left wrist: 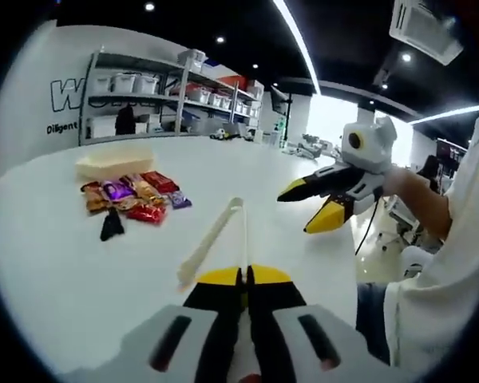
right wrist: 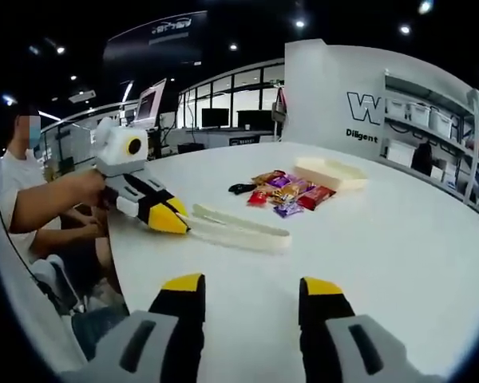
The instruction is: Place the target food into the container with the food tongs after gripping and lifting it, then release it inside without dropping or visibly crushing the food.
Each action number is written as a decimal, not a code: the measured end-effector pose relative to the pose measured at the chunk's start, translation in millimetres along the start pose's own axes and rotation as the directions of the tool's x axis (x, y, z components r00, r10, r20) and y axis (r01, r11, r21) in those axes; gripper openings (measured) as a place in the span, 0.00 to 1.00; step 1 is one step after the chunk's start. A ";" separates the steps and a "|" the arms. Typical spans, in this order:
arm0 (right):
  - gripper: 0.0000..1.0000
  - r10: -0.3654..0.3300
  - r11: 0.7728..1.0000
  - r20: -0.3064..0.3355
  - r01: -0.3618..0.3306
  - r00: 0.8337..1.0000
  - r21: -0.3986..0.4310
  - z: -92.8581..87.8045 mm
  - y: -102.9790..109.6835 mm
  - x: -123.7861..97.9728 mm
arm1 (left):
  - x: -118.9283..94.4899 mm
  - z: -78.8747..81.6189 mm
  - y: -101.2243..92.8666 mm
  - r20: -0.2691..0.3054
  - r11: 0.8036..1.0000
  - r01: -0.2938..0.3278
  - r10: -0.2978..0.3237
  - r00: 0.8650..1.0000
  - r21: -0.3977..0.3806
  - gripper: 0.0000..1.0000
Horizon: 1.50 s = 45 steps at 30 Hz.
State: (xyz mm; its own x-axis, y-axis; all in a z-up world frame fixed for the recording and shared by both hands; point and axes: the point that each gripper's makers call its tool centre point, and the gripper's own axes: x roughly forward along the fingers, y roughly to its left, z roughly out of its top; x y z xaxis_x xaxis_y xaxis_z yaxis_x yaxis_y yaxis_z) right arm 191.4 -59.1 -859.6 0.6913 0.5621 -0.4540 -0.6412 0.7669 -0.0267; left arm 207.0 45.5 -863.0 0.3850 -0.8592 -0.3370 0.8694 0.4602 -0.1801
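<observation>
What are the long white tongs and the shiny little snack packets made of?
The tongs look like matte, cream-white plastic: pale, smooth, without metal glint, though I can't be sure. The snack packets look like glossy foil or plastic wrappers: bright red, purple and orange, crinkly, catching light. The container behind them looks like cream plastic too, and the table is smooth and white.

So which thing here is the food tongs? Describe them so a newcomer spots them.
On the white table, look between the snack pile and the near edge. The food tongs lie flat there: two long cream arms joined at one end, plain beside the colourful wrappers.
</observation>
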 end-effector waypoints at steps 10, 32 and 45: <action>0.42 0.004 0.999 0.031 -0.006 1.000 0.043 5.3 0.0 0.7 | -2.9 7.4 2.3 0.060 0.997 0.006 -0.002 0.998 -0.077 0.01; 0.47 0.141 0.906 0.326 -0.255 0.935 0.339 42.5 14.3 -3.3 | -0.4 39.0 -42.7 0.243 0.956 0.232 -0.185 0.952 -0.181 0.01; 0.44 0.285 0.814 0.499 -0.481 0.818 0.324 82.6 40.8 -14.8 | -8.7 63.5 -75.2 0.355 0.891 0.395 -0.303 0.884 -0.224 0.01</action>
State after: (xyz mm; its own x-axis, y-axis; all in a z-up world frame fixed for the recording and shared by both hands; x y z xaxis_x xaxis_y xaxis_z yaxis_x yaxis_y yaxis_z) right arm 182.5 -10.6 -780.4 0.5489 0.8334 0.0649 -0.7471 0.4543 0.4852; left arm 157.9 4.2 -787.9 0.1873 -0.9786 0.0848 0.8571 0.1206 -0.5009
